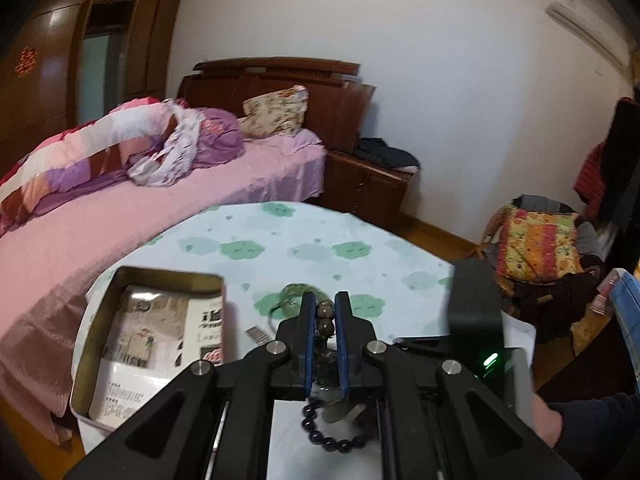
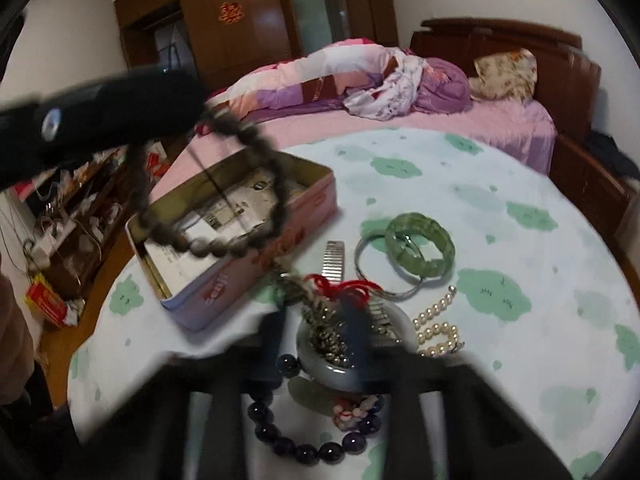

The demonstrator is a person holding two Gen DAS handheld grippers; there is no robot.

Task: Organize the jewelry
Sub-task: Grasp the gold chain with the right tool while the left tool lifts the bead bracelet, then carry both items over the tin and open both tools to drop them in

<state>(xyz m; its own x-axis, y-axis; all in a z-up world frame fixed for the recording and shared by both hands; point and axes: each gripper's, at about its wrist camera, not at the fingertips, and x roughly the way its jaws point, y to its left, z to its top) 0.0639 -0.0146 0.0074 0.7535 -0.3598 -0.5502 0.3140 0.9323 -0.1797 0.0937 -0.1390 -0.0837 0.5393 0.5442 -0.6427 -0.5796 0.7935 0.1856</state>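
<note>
My left gripper [image 1: 324,312] is shut on a brown bead strand [image 1: 325,317]; in the right wrist view the gripper [image 2: 192,108] holds the strand [image 2: 224,224] dangling above the open tin box [image 2: 316,200], which also shows in the left wrist view [image 1: 100,320]. The tin is lined with printed paper. My right gripper [image 2: 320,332], blurred, is open over a jewelry pile: a pale jade bangle [image 2: 320,372], a red cord [image 2: 344,286], a dark purple bead bracelet [image 2: 304,448], also visible in the left wrist view [image 1: 336,442], a pearl strand [image 2: 436,328], a green jade bracelet [image 2: 420,248] and a silver bangle [image 2: 362,260].
The round table [image 2: 520,240] has a white cloth with green prints. A metal watch band [image 2: 334,260] lies beside the tin. A bed [image 1: 80,220] with pink sheets borders the table's far side. Clothes and a chair [image 1: 540,240] stand at the right.
</note>
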